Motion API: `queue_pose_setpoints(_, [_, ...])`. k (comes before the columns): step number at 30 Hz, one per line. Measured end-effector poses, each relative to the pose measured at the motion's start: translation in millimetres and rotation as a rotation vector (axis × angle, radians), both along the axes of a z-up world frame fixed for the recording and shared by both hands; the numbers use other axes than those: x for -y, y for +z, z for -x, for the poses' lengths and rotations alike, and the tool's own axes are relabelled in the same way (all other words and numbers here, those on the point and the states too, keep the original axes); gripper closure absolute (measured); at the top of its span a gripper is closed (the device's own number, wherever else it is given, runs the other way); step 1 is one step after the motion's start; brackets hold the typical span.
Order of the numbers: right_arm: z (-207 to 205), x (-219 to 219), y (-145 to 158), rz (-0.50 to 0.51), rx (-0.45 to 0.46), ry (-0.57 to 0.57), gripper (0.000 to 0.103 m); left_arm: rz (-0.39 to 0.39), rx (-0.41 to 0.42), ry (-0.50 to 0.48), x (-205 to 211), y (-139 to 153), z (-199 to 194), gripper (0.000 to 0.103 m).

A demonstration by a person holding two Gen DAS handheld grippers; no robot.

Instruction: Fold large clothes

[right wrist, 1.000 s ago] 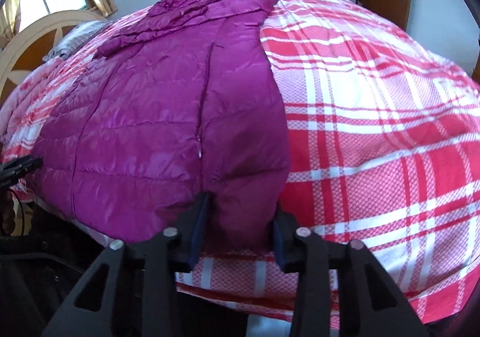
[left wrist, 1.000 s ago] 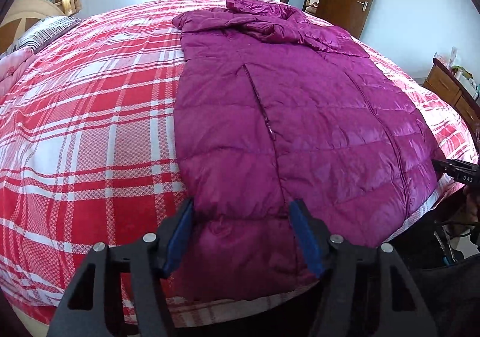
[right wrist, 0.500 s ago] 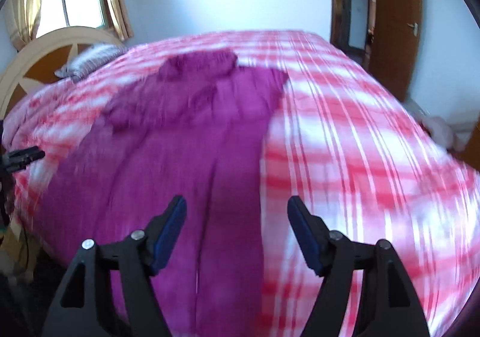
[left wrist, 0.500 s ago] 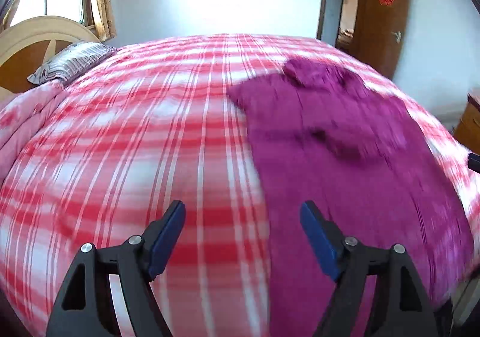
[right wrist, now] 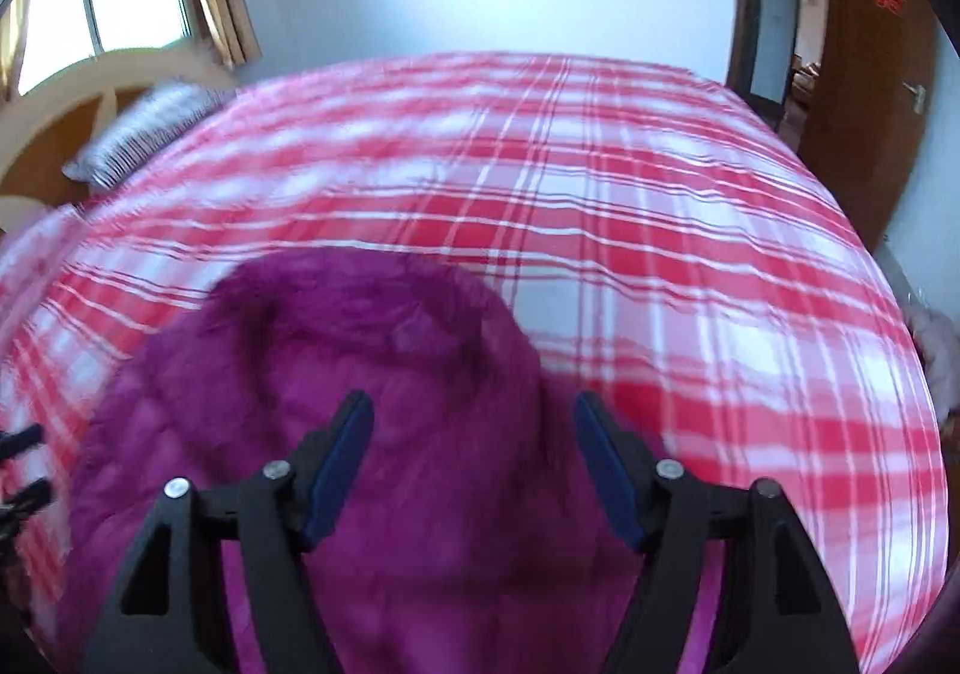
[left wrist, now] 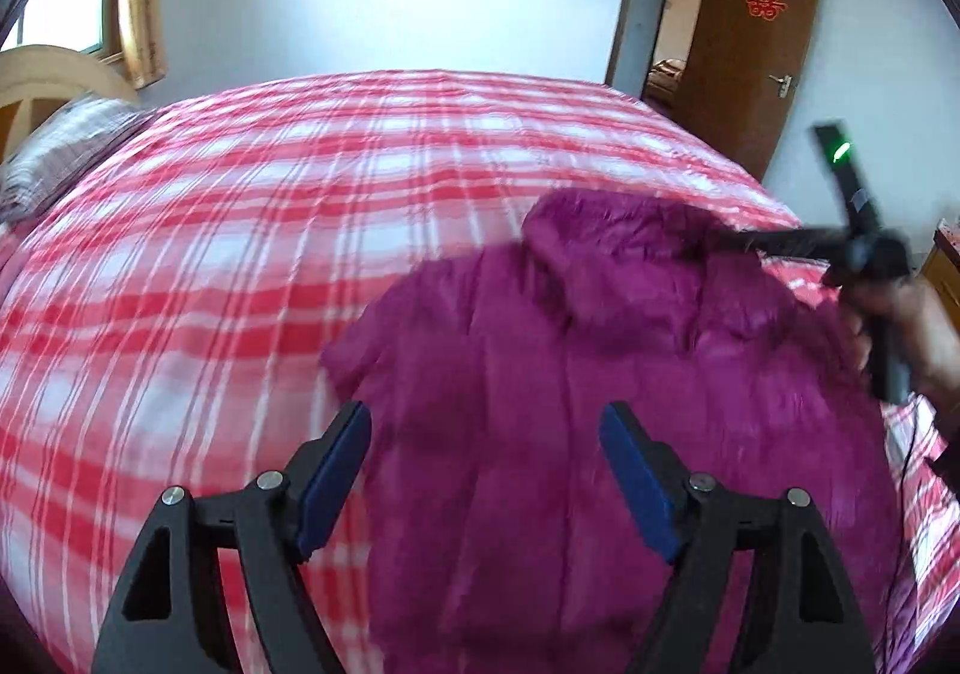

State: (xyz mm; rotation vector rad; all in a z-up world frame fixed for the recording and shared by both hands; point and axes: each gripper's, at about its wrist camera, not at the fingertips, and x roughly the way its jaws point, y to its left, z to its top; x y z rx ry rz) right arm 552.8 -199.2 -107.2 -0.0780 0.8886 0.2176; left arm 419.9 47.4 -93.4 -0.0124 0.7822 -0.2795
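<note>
A purple quilted down jacket [left wrist: 570,374] lies flat on a red and white plaid bed, hood [left wrist: 600,242] at its far end. My left gripper [left wrist: 486,434] is open and empty above the jacket's left shoulder area. My right gripper [right wrist: 474,428] is open and empty above the hood [right wrist: 360,308] and upper jacket [right wrist: 420,494]. The right gripper's body also shows at the right edge of the left wrist view [left wrist: 870,266], held in a hand. Both views are blurred by motion.
The plaid bed cover [left wrist: 240,230] stretches far to the left and back. A striped pillow [left wrist: 60,158] and wooden headboard [right wrist: 60,134] are at the far left. A brown door [left wrist: 756,44] stands open at the back right. A wooden cabinet [left wrist: 945,266] is at the right.
Both grippers let go of the jacket's bottom hem, opened wide and moved up along the jacket toward the hood and shoulders.
</note>
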Motion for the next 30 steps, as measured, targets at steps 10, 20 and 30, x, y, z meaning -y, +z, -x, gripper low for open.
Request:
queue_pose_setpoints(10, [37,18,-8,0.159,0.178,0.086,0.090,0.057,0.044,0.055,13,33,-123,0.024])
queue_pose_setpoints(20, [39,36,-26,0.111,0.234,0.034,0.092,-0.027,-0.145,0.011,58,-30,-196,0.024])
queue_pose_setpoints(30, [27,40,-40,0.100,0.167,0.001,0.092,-0.108,-0.130,-0.117,83,-53,-141,0.024])
